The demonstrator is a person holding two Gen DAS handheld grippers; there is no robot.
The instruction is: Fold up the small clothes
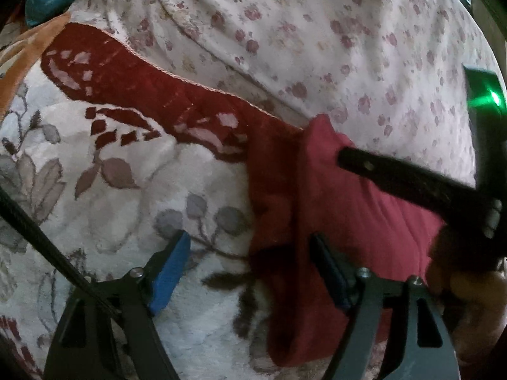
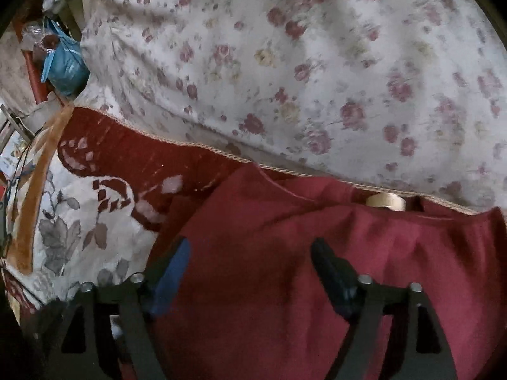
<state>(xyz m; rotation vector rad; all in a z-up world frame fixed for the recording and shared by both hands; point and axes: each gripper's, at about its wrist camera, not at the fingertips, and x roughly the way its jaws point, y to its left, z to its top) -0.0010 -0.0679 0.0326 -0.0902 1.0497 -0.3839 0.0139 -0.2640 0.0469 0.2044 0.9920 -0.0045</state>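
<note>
A dark red garment [image 1: 323,221] lies on a floral rug [image 1: 133,209]; in the right wrist view it [image 2: 285,269] fills the lower middle. My left gripper [image 1: 250,243] is open, straddling the garment's left edge, with the blue pad [image 1: 171,272] over the rug. My right gripper [image 2: 250,250] is open just above the garment. Its black finger [image 1: 396,180] shows in the left wrist view, resting over the cloth's upper right part.
A white sheet with pink flowers [image 2: 301,63] hangs behind the rug's corded edge [image 2: 196,145]. A blue bag [image 2: 65,66] sits at the far left. A pale round object [image 2: 385,201] peeks out at the garment's top edge.
</note>
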